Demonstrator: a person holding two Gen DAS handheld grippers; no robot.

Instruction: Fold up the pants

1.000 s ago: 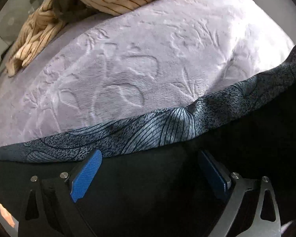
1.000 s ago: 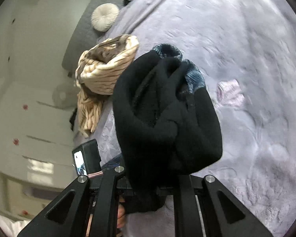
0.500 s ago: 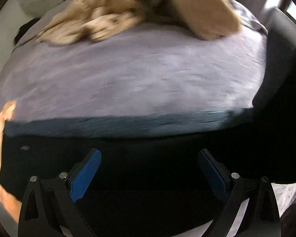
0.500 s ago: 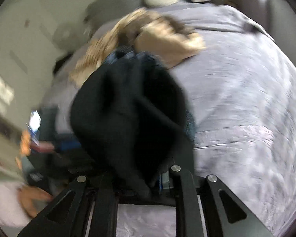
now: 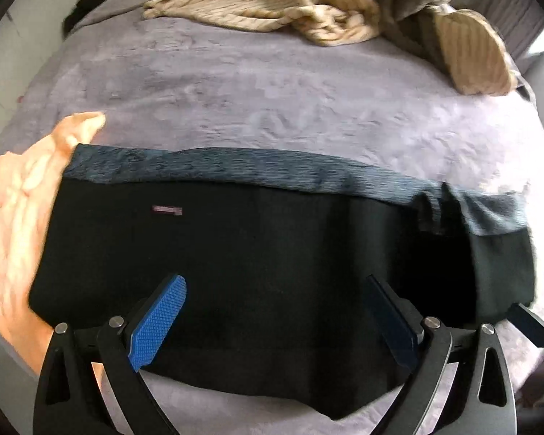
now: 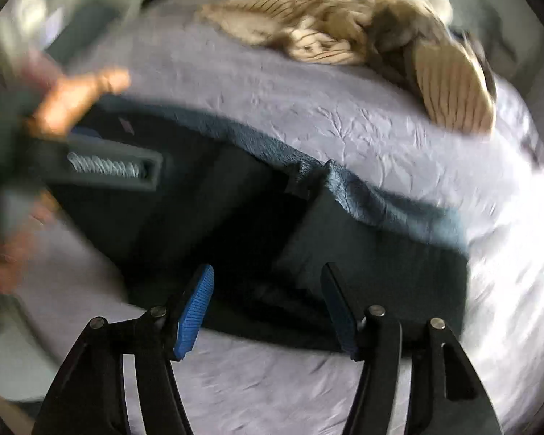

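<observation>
The black pants (image 5: 272,246) lie flat in a folded rectangle on the lavender bedspread (image 5: 272,94), with a blue-grey patterned band (image 5: 235,170) along the far edge. They also show in the right wrist view (image 6: 235,239). My left gripper (image 5: 275,282) is open and empty, its blue pads just above the near part of the pants. My right gripper (image 6: 268,275) is open and empty over the pants' right part, where one fold overlaps. The left gripper's body (image 6: 108,166) shows blurred at the left of the right wrist view.
A crumpled cream striped garment (image 5: 308,3) lies at the far side of the bed and shows in the right wrist view (image 6: 344,36) too. A bare hand (image 5: 21,210) rests at the pants' left edge. The bed edge lies near the grippers.
The right gripper let go of the bunched pants and opened. The pants now lie spread flat on the bed. Both cameras have swung to look across the bed.
</observation>
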